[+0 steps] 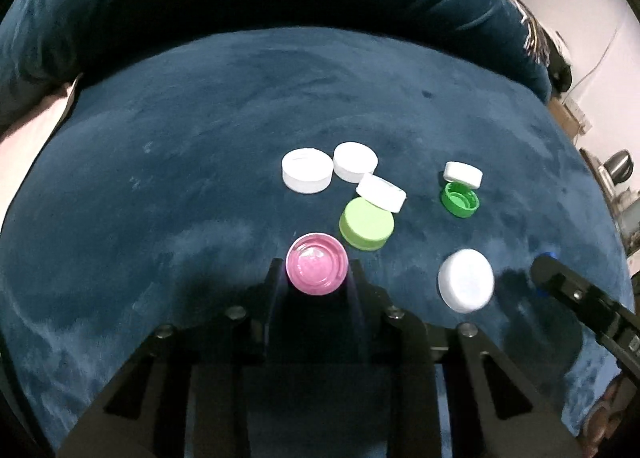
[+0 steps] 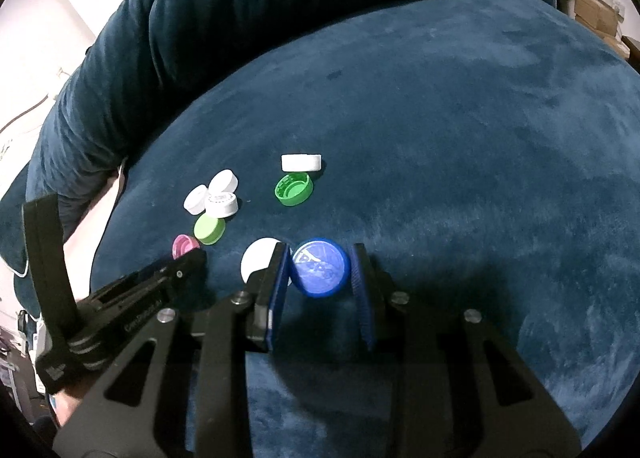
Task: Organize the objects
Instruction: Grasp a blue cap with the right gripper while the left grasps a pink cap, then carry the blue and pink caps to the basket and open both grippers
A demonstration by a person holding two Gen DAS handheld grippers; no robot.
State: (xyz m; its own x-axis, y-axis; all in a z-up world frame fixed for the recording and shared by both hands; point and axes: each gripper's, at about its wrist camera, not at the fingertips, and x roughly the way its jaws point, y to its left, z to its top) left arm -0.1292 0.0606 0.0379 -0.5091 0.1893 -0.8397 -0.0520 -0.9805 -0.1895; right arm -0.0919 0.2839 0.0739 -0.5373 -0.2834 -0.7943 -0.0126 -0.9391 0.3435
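Pink cap, hollow side up, sits pinched in the left claw; the right claw clamps a blue cap. Both rest on a blue velvet cushion. A white cap is half hidden behind the right claw's left finger. Farther off lie a pale green cap, three clustered white caps, and a green cap touching another white cap.

Black claw frames with round silver screws and ribbed blue pads.
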